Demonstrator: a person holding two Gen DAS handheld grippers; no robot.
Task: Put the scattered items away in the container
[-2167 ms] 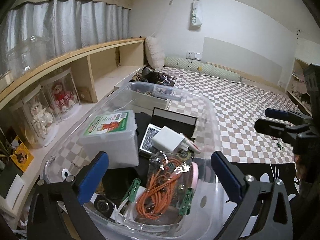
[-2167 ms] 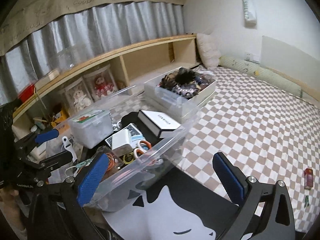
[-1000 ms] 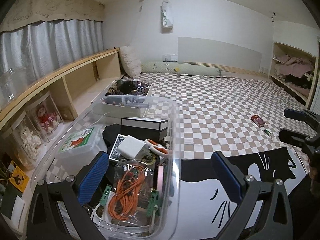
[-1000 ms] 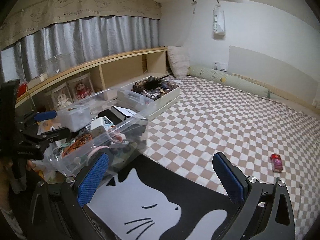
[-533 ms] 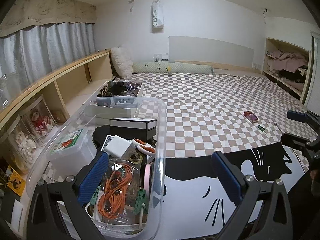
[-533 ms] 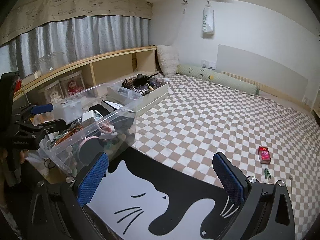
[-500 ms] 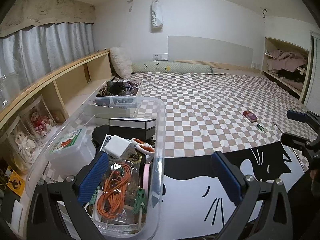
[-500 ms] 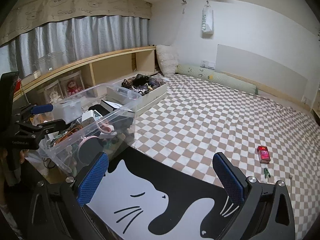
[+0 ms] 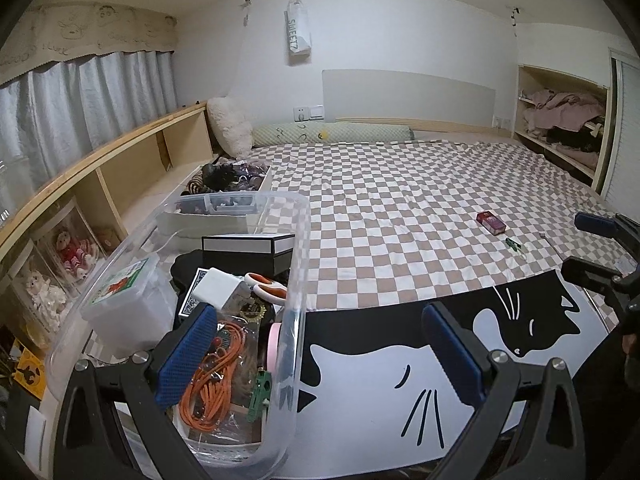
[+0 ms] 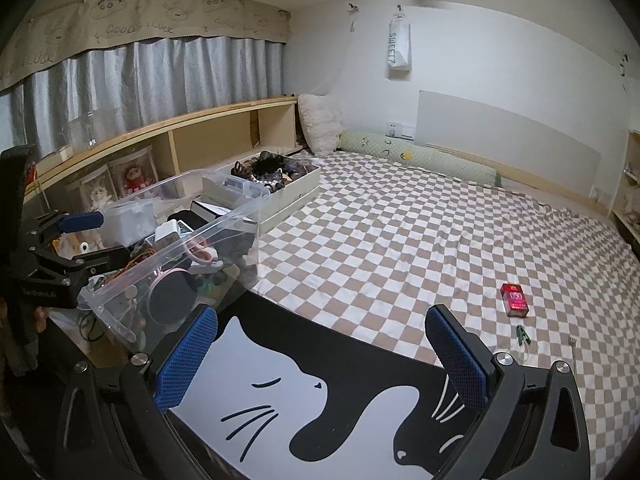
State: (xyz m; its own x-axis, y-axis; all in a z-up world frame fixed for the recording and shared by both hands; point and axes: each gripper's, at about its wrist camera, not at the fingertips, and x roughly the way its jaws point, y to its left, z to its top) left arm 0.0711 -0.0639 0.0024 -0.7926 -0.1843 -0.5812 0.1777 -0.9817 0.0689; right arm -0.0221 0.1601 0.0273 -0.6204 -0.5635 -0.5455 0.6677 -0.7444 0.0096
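Both claws are spread wide and carry nothing: the left claw (image 9: 320,344) hangs above the near end of the clear plastic container (image 9: 298,264), its left pad over the contents and its right pad over the black-and-white cat mat (image 9: 372,380), while the right claw (image 10: 320,354) hovers over that same mat further along the bed. The container sits at the bed's left edge beside the wooden shelf (image 10: 216,136) and is already crowded: a coil of orange cable (image 9: 212,372), a green clip (image 9: 259,394), orange-handled scissors (image 9: 266,286), a white charger block (image 9: 218,288), a black-and-white box (image 9: 248,250) and a small white lidded tub (image 9: 128,312). Behind it stands a white box of dark hair accessories (image 10: 276,178). Well apart from the container, out on the checkered bedspread (image 10: 400,240), lie a red packet (image 10: 514,300), a small green clip (image 10: 522,334) just beside it, and a thin pale utensil (image 10: 573,346) a little further right.
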